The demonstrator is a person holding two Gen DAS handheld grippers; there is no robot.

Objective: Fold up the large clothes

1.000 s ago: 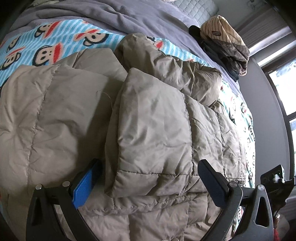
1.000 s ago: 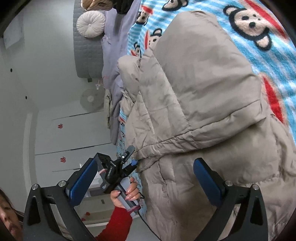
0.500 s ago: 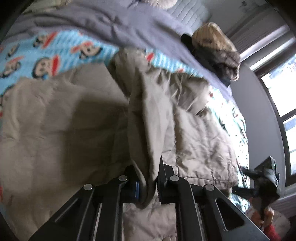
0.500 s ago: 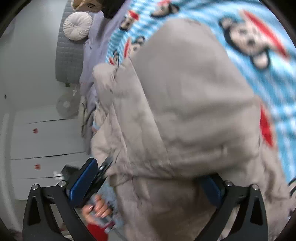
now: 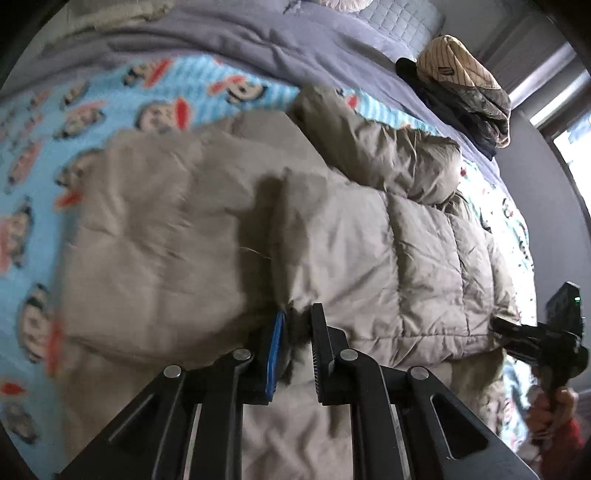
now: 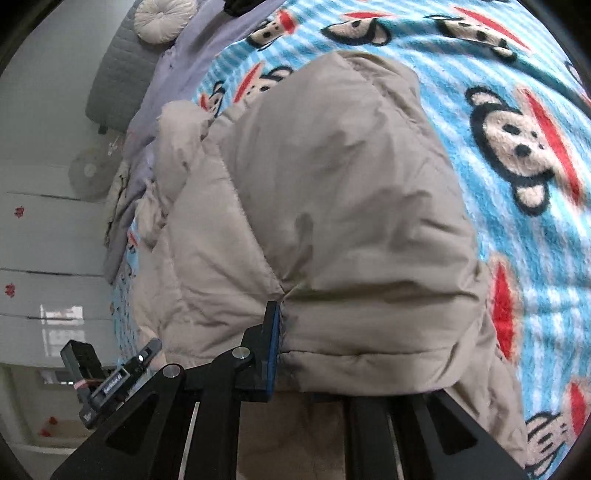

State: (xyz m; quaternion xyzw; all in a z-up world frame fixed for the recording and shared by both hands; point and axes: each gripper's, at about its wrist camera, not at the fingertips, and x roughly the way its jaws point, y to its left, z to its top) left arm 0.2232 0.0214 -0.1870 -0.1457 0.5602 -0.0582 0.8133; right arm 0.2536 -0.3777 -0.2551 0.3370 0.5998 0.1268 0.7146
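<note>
A beige quilted puffer jacket (image 5: 369, 258) lies partly folded on a blue monkey-print blanket (image 5: 155, 99). My left gripper (image 5: 295, 332) is shut on a pinch of the jacket's folded edge, fabric bunched between its fingers. In the right wrist view the jacket (image 6: 351, 192) bulges up in front of me. My right gripper (image 6: 291, 332) is shut on the jacket's near hem; its left finger (image 6: 271, 332) shows, the right finger is hidden under the fabric. The right gripper also shows in the left wrist view (image 5: 546, 332) at the jacket's right edge.
A purple duvet (image 5: 295, 40) covers the far side of the bed. A pile of folded clothes (image 5: 465, 85) sits at the far right near the window. A round cushion (image 6: 164, 18), a grey headboard (image 6: 110, 74) and white cabinets (image 6: 44, 258) stand at the left.
Both grippers were open a second ago and have closed on the jacket. The left one lifted a fold upright, and that fold now lies lower and flatter.
</note>
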